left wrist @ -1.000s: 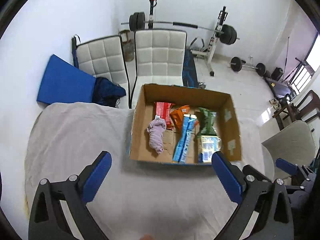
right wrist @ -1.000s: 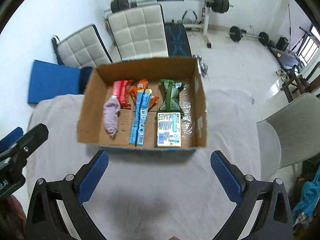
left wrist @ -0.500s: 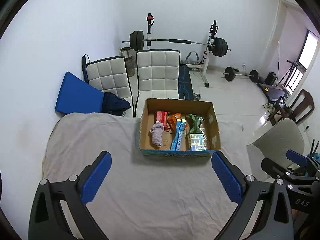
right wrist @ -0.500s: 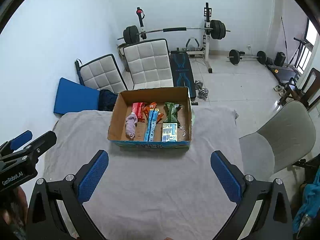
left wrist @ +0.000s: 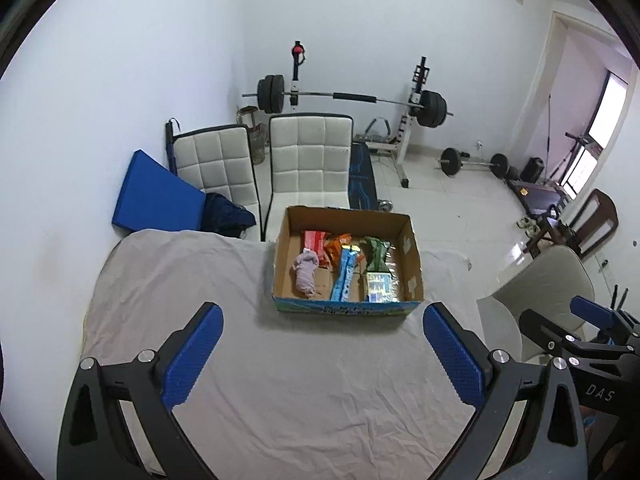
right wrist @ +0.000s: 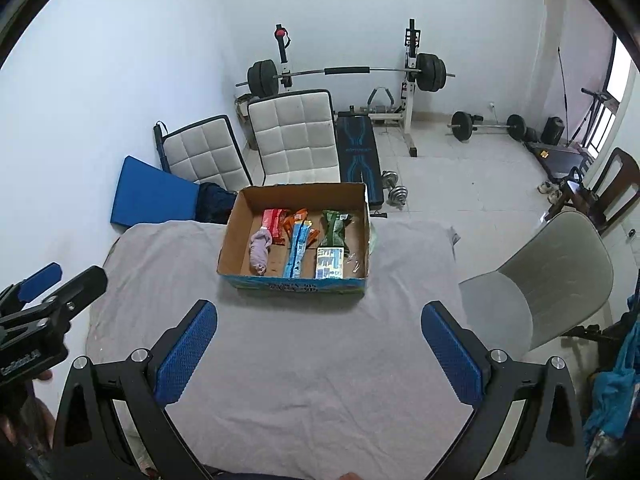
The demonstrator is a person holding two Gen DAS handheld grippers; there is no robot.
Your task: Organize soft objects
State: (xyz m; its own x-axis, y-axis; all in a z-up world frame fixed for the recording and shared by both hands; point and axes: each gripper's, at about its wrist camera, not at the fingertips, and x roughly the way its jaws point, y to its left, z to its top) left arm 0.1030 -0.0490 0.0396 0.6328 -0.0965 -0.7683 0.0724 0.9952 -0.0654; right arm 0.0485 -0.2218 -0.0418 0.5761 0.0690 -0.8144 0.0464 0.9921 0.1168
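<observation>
The left gripper (left wrist: 322, 354) is hovering above the grey cloth (left wrist: 280, 392) that is covering the table, and its two blue fingers are standing wide apart with nothing between them, so it is released. The right gripper (right wrist: 318, 350) is doing the same above the cloth on its side: its blue pads (right wrist: 186, 350) are spread far from each other and are gripping nothing. Both grippers are staying well apart from the cardboard box (left wrist: 412, 276), which is sitting on the far part of the cloth, near the table edge. Inside the box the soft things are lying side by side. A crumpled mauve cloth (left wrist: 306, 272) is lying at the left, partly touching the red packet (left wrist: 314, 239) behind it. Next to them an orange packet (left wrist: 335, 245) is lying, and a long blue packet (left wrist: 345, 278) is stretching from it toward the near wall of the box. At the right a green packet (left wrist: 375, 254) is lying at the back, with a white and blue packet (left wrist: 378, 292) in front of it. Behind the table two white padded chairs (left wrist: 308, 160) are standing, and a barbell rack (left wrist: 352, 98) is standing at the wall. A grey chair (right wrist: 548, 284) is standing at the right side of the table.
</observation>
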